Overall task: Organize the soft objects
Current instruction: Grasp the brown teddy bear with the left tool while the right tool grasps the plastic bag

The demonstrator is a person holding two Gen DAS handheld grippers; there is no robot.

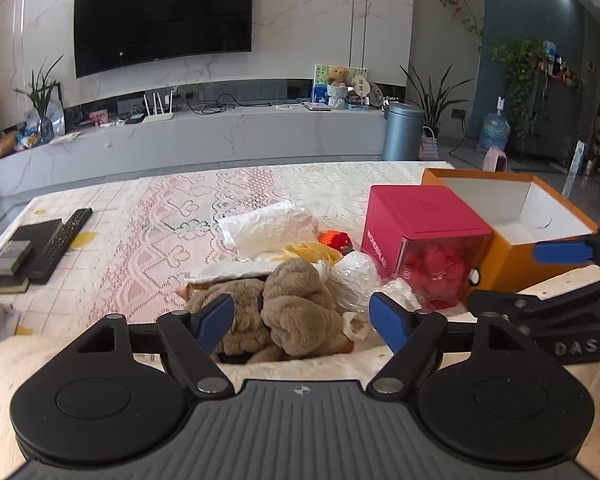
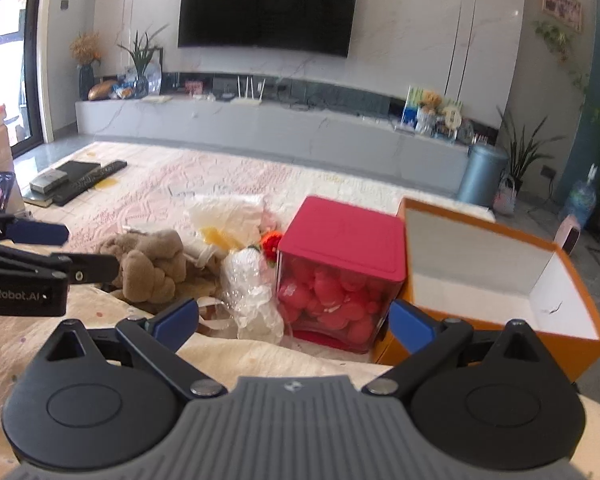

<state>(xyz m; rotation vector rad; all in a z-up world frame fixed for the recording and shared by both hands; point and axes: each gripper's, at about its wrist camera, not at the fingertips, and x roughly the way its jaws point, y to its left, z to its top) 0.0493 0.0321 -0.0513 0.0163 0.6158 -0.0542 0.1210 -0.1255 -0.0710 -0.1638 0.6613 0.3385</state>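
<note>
A brown plush toy (image 1: 288, 312) lies on the patterned table, also in the right wrist view (image 2: 148, 268). My left gripper (image 1: 304, 324) is open, its blue pads on either side of the plush, not touching it. Behind lie a white soft bundle (image 1: 268, 228), a yellow item (image 1: 308, 252), a red soft item (image 1: 336, 240) and a clear-wrapped white toy (image 2: 252, 292). A pink-lidded clear box (image 2: 336, 276) holds pink soft shapes. An open orange box (image 2: 500, 280) stands right of it, white inside. My right gripper (image 2: 296, 320) is open and empty, in front of the pink box.
Remote controls and a black case (image 1: 48, 236) lie at the table's far left. A cream cloth (image 2: 284, 360) covers the near edge. A TV wall, low marble shelf, grey bin (image 1: 402, 132) and plants stand beyond the table.
</note>
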